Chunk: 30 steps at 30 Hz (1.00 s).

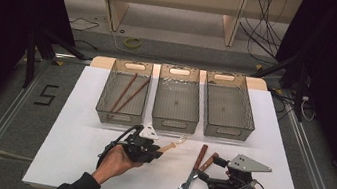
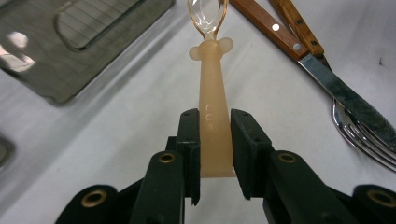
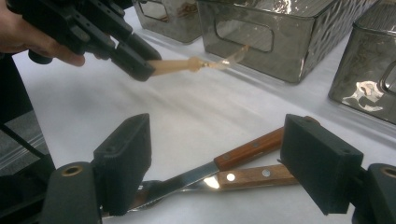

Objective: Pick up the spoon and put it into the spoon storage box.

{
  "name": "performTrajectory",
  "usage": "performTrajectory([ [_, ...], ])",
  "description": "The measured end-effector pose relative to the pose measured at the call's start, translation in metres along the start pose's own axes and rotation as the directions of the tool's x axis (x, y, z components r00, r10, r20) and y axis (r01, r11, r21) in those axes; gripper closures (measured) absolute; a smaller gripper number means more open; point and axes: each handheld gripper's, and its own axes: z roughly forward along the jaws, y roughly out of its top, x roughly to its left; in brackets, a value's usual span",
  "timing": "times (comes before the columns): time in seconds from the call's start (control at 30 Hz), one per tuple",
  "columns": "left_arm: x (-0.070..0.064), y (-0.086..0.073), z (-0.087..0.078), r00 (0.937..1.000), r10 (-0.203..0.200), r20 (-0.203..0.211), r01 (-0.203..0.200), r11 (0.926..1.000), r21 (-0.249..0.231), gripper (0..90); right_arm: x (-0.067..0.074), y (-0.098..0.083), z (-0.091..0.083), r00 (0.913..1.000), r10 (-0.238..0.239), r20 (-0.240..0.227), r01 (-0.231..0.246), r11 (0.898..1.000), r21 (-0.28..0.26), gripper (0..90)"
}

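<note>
The left gripper (image 2: 212, 154) clamps the peach handle of a clear plastic spoon (image 2: 212, 107) held above the white mat, just before the middle smoked-plastic bin (image 1: 174, 120), so sorting seems underway, with carrying it over a bin next.

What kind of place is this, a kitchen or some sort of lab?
Most likely a lab or recording workspace, not a kitchen: a white-covered table holds three grey bins for sorting cutlery, loose cables trail over the floor behind, and dark curtains flank the table.

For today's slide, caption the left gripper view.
Left tool clamps the peach-handled clear spoon above the white table.
</note>
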Motion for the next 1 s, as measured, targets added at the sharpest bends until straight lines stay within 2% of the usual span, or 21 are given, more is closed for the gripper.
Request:
performTrajectory([
  [0.13, 0.004, 0.001, -0.004, 0.9999, -0.016, 0.004, 0.016, 0.9997, -0.018, 73.5, 0.0, 0.0, 0.0, 1.0, 0.001, 0.0, -0.001, 1.0, 0.0, 25.7],
  [0.47, 0.01, 0.001, -0.01, 0.9999, -0.014, -0.008, 0.014, 0.9996, -0.025, 73.5, 0.0, 0.0, 0.0, 1.0, 0.002, 0.0, -0.002, 1.0, -0.001, 25.8],
  [1.0, 0.021, 0.01, -0.025, 0.9992, -0.037, -0.011, 0.036, 0.9954, -0.089, 73.5, -0.001, 0.0, 0.0, 1.0, 0.004, 0.004, -0.004, 1.0, 0.002, 25.7],
])
